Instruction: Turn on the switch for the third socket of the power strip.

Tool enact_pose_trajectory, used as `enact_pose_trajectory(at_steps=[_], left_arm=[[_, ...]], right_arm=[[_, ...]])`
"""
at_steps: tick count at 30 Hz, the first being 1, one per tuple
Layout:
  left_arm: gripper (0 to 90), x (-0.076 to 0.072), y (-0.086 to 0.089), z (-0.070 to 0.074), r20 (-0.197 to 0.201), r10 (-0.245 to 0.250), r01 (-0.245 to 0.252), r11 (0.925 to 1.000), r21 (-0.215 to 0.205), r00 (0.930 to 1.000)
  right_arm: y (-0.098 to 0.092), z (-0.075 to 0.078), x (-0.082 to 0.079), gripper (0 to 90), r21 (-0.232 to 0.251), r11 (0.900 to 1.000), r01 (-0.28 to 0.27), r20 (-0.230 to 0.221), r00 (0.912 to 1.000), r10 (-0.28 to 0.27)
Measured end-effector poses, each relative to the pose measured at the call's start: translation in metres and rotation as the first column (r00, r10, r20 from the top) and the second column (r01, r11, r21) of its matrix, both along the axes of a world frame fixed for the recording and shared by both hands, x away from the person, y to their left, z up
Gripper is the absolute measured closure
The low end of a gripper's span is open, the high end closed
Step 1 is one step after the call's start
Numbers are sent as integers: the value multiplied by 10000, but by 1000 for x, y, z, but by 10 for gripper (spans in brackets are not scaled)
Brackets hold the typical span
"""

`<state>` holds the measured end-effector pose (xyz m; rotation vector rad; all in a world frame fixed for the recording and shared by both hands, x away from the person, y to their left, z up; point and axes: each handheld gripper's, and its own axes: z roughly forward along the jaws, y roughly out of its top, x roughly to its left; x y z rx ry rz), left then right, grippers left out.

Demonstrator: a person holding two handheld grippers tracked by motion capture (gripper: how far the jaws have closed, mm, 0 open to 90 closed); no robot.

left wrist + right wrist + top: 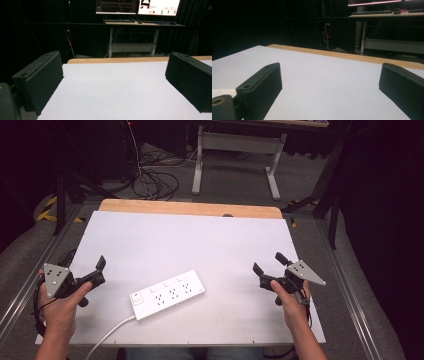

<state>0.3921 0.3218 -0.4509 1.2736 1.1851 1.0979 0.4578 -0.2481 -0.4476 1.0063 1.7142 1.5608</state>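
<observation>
A white power strip [167, 294] lies near the table's [210, 235] front edge, left of centre, its long axis running from front-left to back-right, cord leaving the front-left end. The left hand-held gripper [101, 269] sits by the left edge, the right hand-held gripper [269, 262] by the right edge; both are released, jaws spread, holding nothing

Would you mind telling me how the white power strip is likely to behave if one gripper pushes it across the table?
The power strip looks like a flat, rigid bar lying low on the white table, so it should slide rather than tip or roll. Its cable trails off the near edge and would probably drag, swinging the strip. The smooth casing may slip between jaws.
</observation>
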Motion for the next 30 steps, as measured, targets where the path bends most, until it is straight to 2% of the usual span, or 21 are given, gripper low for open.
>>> enact_pose_trajectory(at_steps=[15, 17, 22, 27, 30], left_arm=[[31, 0, 0, 1, 72, 162, -163, 9998, 107, 9998], [84, 0, 1, 1, 81, 251, -252, 9996, 111, 9997], [114, -1, 5, 2, 142, 521, -519, 9986, -132, 9985], [138, -2, 5, 2, 151, 571, -570, 9983, -79, 9983], [219, -3, 5, 3, 111, 649, -648, 9979, -87, 9978]], right_arm=[[0, 0, 0, 52, -53, 10000, -28, 34, 10000, 28], [0, 0, 0, 52, -71, 10000, -18, 32, 10000, 18], [0, 0, -1, 53, -54, 10000, -25, 58, 10000, 25], [0, 0, 0, 53, -38, 10000, -14, 55, 10000, 14], [0, 0, 0, 55, -42, 10000, -36, 59, 10000, 36]])
